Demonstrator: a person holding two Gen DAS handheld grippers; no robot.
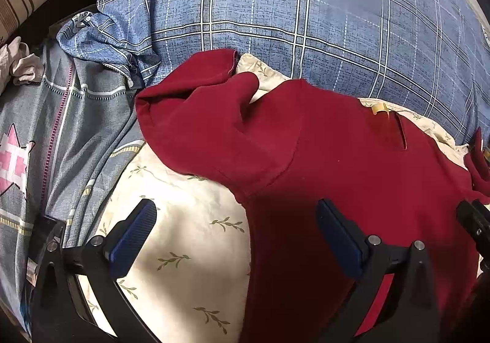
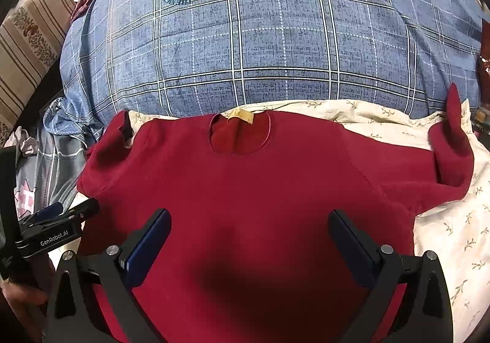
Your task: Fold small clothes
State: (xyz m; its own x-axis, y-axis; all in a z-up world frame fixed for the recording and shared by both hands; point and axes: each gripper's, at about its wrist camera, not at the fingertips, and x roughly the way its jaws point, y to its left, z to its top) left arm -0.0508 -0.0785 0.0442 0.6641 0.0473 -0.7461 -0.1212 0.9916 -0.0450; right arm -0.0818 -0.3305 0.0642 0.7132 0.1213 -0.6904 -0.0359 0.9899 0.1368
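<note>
Nearest: right claw [image 2: 249, 248] spread wide, empty, poised over the lower body of the red sweater [image 2: 245, 190]. Left claw [image 1: 235, 239] likewise wide and empty, straddling the sweater's left edge, one finger over the cream leaf-print sheet [image 1: 190, 220].

Sweater location: spread flat, neck hole far, on the sheet on a bed. Left sleeve [image 1: 196, 116] bunched and folded over itself; right sleeve [image 2: 441, 165] stretched out, cuff curling upward.

Handling, by judgement: soft, light knit; limp, no stiffness; likely to drag on the sheet, not slip. Recommended pinch points: sleeve cuffs, shoulder seams, hem corners.

Farther: blue plaid quilt [image 2: 260, 46], just behind the collar.

Containers: none visible.
</note>
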